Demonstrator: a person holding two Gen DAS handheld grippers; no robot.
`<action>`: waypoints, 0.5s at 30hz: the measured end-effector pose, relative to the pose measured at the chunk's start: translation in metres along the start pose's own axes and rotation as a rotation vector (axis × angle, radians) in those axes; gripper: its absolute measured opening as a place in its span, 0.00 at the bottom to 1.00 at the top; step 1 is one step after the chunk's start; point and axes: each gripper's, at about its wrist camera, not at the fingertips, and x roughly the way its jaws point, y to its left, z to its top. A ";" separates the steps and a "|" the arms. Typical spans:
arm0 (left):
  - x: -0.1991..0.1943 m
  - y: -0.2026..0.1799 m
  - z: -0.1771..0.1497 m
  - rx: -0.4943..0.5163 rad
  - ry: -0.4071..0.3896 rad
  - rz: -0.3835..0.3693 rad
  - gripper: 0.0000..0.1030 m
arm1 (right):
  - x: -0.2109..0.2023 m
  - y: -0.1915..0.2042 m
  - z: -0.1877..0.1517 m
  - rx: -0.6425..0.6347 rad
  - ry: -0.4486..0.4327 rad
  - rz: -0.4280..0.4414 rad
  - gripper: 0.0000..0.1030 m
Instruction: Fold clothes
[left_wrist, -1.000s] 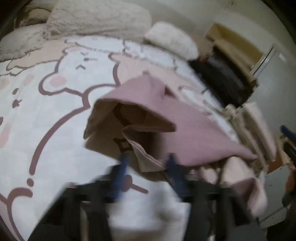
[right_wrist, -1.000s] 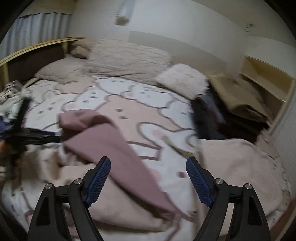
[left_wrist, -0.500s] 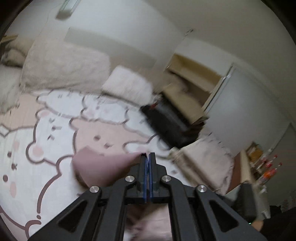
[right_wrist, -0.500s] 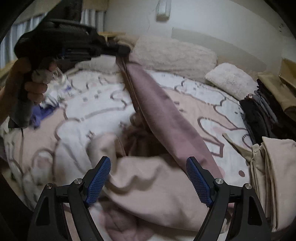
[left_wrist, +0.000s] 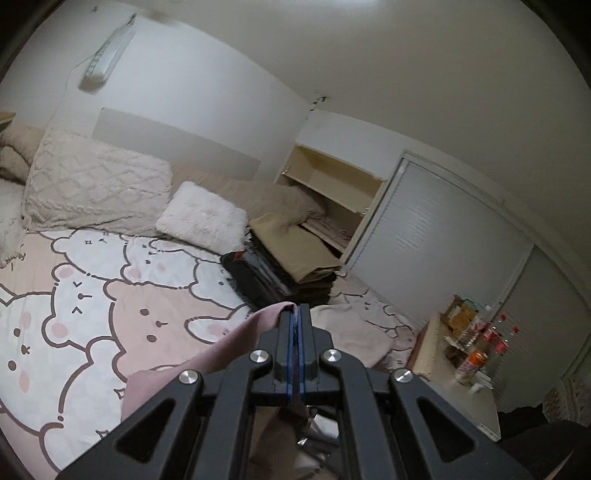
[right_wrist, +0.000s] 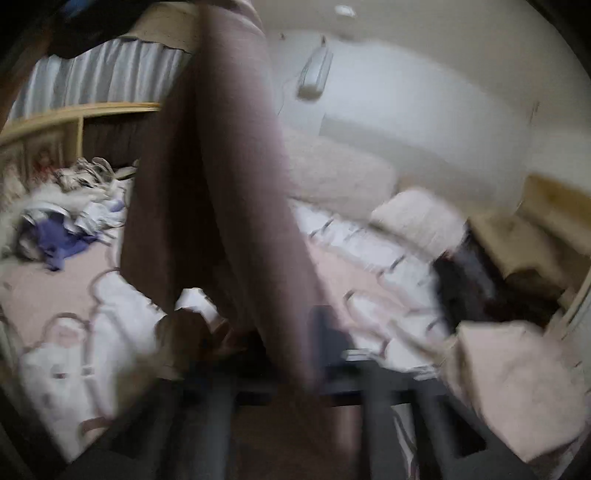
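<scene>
Here the left tool (left_wrist: 295, 325) is clamped on the mauve garment (right_wrist: 221, 166), which hangs lengthwise down over the bed (left_wrist: 92, 314). The right tool (right_wrist: 295, 350) sits near its lower end, too blurred to read.

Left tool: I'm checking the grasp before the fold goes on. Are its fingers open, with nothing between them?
No. The left tool is shut, its blue pads pressed together on an edge of the mauve garment lifted above the bear-print bedspread.
</scene>
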 end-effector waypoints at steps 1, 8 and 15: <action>-0.006 -0.008 -0.002 0.024 -0.006 0.002 0.02 | -0.009 -0.011 0.002 0.047 0.014 0.059 0.06; 0.013 -0.004 -0.027 0.100 0.074 0.110 0.02 | -0.055 -0.100 0.022 0.225 0.090 0.312 0.06; 0.117 0.084 -0.096 0.047 0.371 0.296 0.02 | 0.064 -0.109 -0.016 0.122 0.414 0.184 0.06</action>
